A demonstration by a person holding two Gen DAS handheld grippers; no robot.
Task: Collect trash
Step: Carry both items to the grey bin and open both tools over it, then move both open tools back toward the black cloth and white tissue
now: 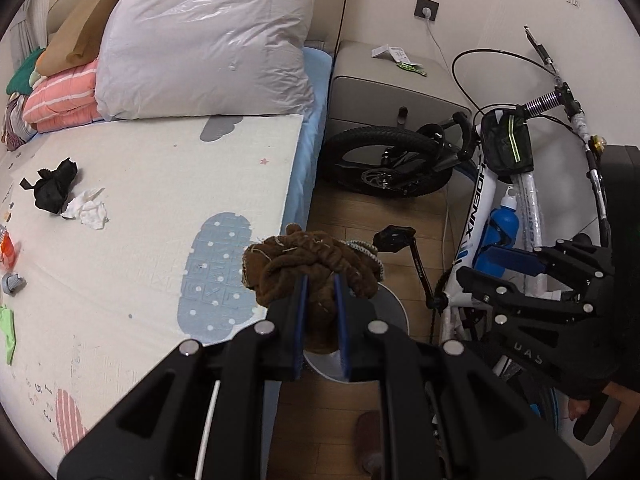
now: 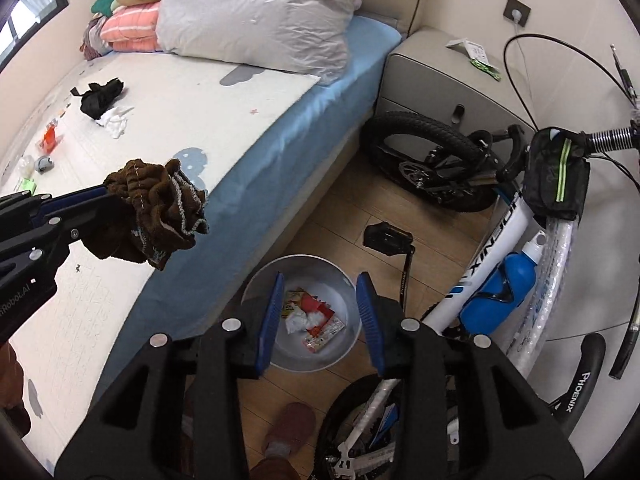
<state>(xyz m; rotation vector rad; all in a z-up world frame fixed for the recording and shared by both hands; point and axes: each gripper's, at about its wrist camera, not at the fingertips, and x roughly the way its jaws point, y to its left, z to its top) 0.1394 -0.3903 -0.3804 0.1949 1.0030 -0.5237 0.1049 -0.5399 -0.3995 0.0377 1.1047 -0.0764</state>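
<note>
My left gripper (image 1: 320,284) is shut on a crumpled brown cloth (image 1: 312,264) and holds it in the air over the bed's edge, beside a round grey bin (image 1: 394,308). The right wrist view shows the same brown cloth (image 2: 160,208) at the left gripper's (image 2: 102,196) tips. My right gripper (image 2: 321,280) hangs open above the bin (image 2: 340,356), nothing between its fingers. In the bin lie wrappers and tissue (image 2: 312,320). On the bed mat lie a black crumpled wad (image 1: 52,188), a white tissue (image 1: 88,208), an orange wrapper (image 1: 6,252) and a green scrap (image 1: 8,332).
A white bicycle (image 2: 492,268) leans close to the right of the bin, its pedal (image 2: 388,236) beside the rim. A grey nightstand (image 2: 432,80) stands behind. A large plastic-wrapped pillow (image 1: 208,40) and folded clothes (image 1: 60,96) fill the bed's head. A slipper (image 2: 292,424) is on the wooden floor.
</note>
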